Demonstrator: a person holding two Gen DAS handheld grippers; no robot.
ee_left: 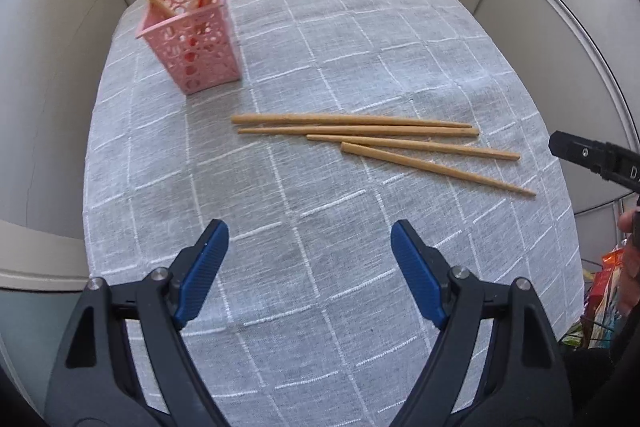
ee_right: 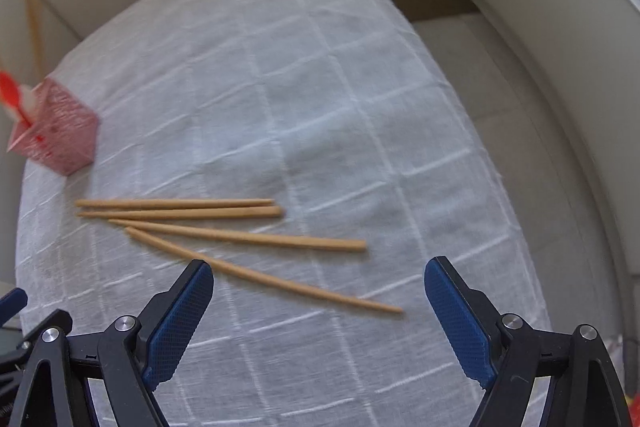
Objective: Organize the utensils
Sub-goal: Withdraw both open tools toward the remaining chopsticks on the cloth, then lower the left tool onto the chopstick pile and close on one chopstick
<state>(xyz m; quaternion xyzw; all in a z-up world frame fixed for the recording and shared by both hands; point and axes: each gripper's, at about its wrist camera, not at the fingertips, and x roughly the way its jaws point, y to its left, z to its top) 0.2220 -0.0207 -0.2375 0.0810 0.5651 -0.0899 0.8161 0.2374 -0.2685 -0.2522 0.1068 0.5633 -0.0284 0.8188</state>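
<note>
Four loose wooden chopsticks [ee_left: 376, 143] lie on the desk [ee_left: 312, 27], which is draped in a grey checked cloth, to the right of the pink perforated holder [ee_left: 192, 47] that serves here as landmark. Their long axes run away from the holder's base, roughly parallel, the two farthest from the holder fanning slightly outward. The holder stands upright and already contains two chopsticks, a red spoon and a white spoon; a further wooden handle may stand behind them. The right hand-held gripper [ee_right: 320, 303], jaws spread wide and empty, hovers just over the outermost chopstick [ee_right: 264, 277], which passes crosswise between its fingertips. The left hand-held gripper [ee_left: 310, 263], jaws likewise apart and empty, hangs above bare cloth, near the holder but short of the sticks. The right hand is judged nearer, so a grasp across the stick's axis seems the likely next move.
</note>
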